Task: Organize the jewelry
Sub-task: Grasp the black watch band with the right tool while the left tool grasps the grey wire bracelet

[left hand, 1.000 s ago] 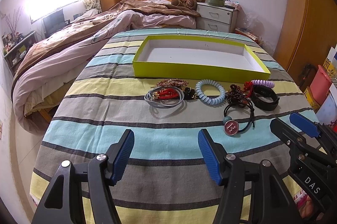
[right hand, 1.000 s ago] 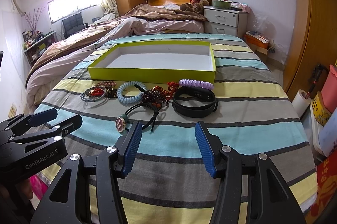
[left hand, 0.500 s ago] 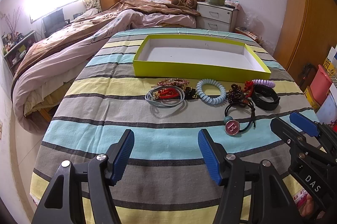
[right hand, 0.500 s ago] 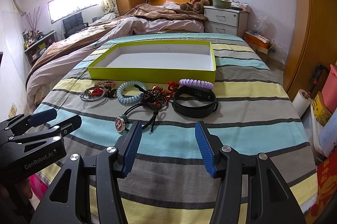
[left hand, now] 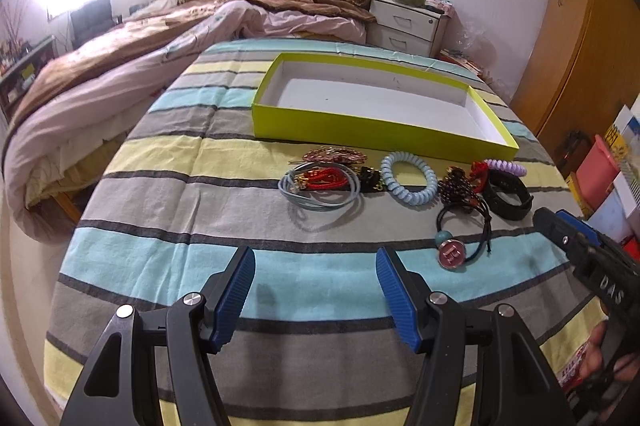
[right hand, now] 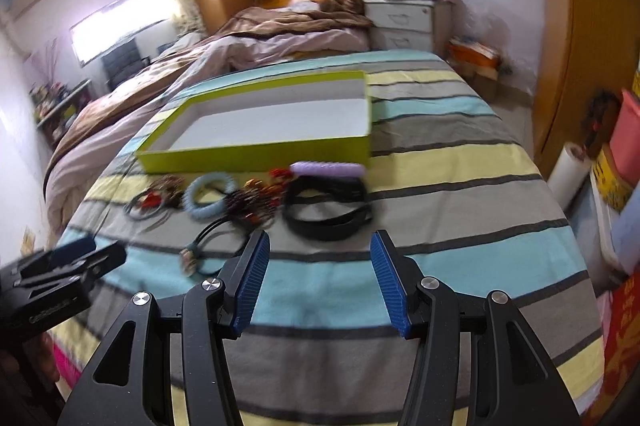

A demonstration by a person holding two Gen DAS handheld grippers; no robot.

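The right gripper (right hand: pixel 318 280) has moved closer to the black band (right hand: pixel 326 212) — tilting, blurred.

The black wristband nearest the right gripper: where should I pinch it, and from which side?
Probably the near arc of the black wristband, coming from above with the open right gripper. It lies flat as an open loop, so one finger can drop inside, one outside. Its far edge crowds the purple coil hair tie.

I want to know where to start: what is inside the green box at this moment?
The green box shows only its bare white floor; no jewelry is inside. The strip just behind its near wall is hidden in both views.
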